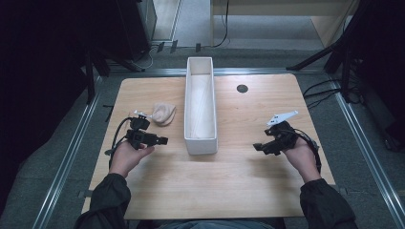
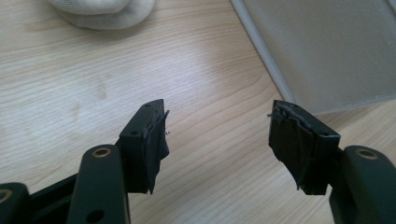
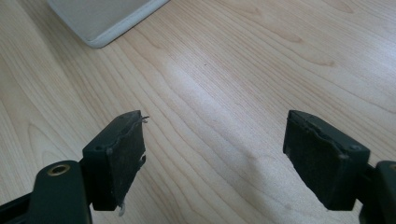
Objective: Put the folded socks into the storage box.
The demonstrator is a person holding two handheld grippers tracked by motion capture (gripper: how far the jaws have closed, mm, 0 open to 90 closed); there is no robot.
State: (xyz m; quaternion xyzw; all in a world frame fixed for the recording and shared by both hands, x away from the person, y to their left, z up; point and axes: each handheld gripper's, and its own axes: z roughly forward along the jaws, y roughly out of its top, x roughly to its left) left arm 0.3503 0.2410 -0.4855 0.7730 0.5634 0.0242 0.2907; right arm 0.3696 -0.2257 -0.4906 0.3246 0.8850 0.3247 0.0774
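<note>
A long white box [image 1: 200,102] stands in the middle of the wooden table [image 1: 210,186], its length running away from me. A crumpled pale cloth [image 1: 164,113] lies just left of it. My left gripper [image 1: 162,140] hovers near the cloth, pointing at the box, open with nothing between its jaws. In the left gripper view the cloth [image 2: 100,11] lies at the top and the box [image 2: 327,51] at the upper right. My right gripper [image 1: 258,147] is right of the box, also open and empty. In the right gripper view the box corner [image 3: 100,18] sits at the top left.
A small dark round hole [image 1: 242,88] marks the table right of the box's far half. Metal rails [image 1: 71,152] run along both sides of the table. Black stands and cables [image 1: 329,90] lie on the floor beyond.
</note>
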